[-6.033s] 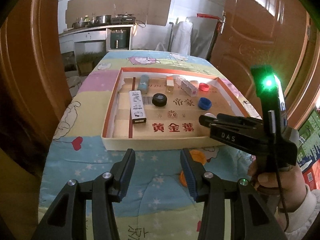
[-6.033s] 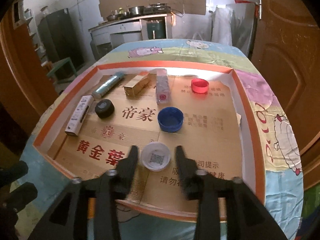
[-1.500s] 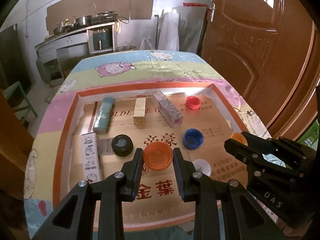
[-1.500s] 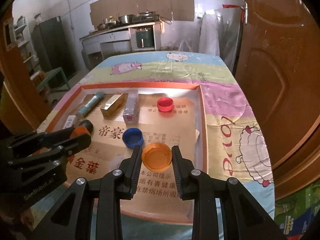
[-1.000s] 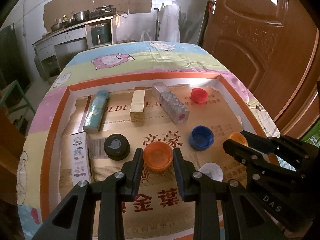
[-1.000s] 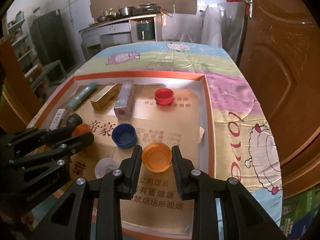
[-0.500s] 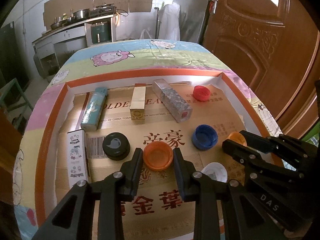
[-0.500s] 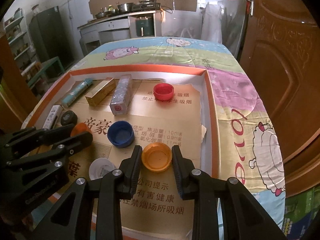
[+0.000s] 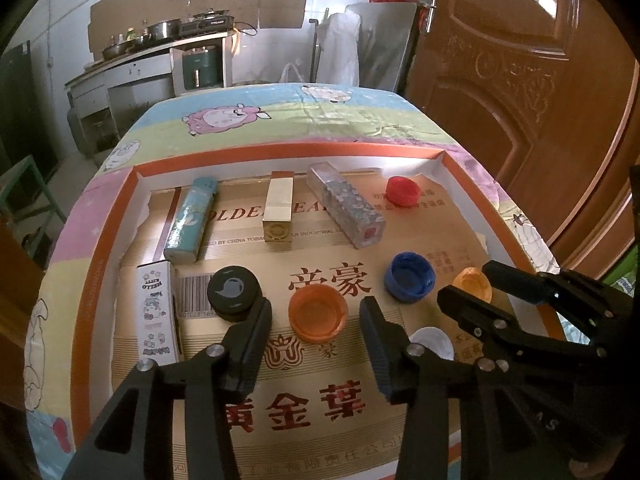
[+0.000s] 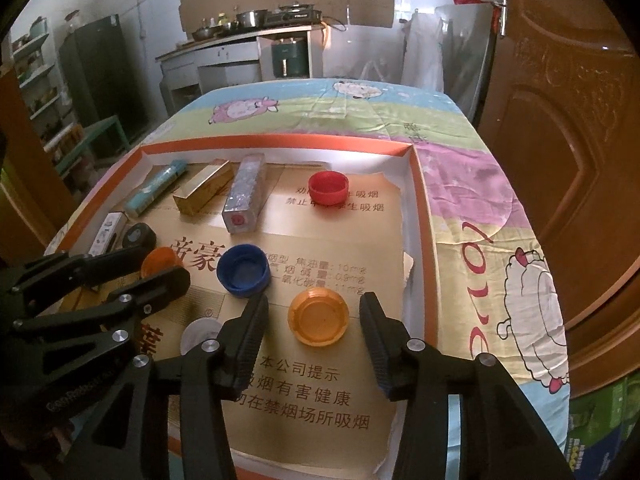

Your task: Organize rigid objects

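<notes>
L gripper & R gripper: fingers just opened, angled down.

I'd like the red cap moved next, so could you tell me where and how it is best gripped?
Grip the red cap across its round side wall, coming from above. It sits open side up and apart from the silver box, so either claw can straddle it.

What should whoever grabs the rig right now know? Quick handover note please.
Left gripper: jaws just opened, clear of the darker orange plastic cap lying between them on the tray floor.
Right gripper: jaws also just opened, lighter amber plastic cap free between them.
In the orange-rimmed cardboard tray: blue cap, red cap, white cap, black cap, four slim boxes along the back and left.
Done: both orange caps set down.
Left: back both grippers out; further sorting unclear.
</notes>
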### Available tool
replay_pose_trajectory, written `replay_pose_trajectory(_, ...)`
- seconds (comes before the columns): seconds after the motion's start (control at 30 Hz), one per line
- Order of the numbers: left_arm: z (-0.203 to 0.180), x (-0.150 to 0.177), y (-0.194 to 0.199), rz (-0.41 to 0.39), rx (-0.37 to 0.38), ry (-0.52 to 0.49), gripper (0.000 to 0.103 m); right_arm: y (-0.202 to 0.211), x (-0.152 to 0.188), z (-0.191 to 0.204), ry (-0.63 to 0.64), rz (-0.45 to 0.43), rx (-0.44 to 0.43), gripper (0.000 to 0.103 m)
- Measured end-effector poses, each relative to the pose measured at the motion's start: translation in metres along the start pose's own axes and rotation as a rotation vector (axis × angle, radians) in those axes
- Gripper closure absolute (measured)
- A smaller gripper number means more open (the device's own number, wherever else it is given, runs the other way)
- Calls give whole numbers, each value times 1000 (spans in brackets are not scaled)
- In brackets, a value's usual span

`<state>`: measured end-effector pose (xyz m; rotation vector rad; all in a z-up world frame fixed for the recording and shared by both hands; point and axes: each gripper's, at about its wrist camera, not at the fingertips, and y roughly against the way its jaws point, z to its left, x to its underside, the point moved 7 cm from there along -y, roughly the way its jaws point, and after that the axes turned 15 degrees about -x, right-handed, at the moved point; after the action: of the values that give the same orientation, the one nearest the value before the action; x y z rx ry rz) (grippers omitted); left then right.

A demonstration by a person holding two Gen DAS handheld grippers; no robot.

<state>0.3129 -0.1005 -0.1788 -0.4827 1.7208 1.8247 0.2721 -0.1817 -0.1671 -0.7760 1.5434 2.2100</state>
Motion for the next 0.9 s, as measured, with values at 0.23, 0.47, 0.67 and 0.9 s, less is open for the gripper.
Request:
replay_pose_trajectory(0.23, 2, -1, 5, -15, 5, 6, 57, 6, 1, 1, -5, -12, 5, 48)
replay_pose_trajectory(0.47, 13, 0, 15, -35, -2, 36, 42, 16, 2, 1, -30, -40, 20, 37)
replay_pose_trajectory(0.67, 22, 1, 29, -58, -13, 55, 38, 30, 1, 7, -26, -72, 45, 30)
replay_pose_trajectory(0.9, 41, 5, 47, -76, -60, 104, 38, 48, 5, 17, -36, -103, 61, 29)
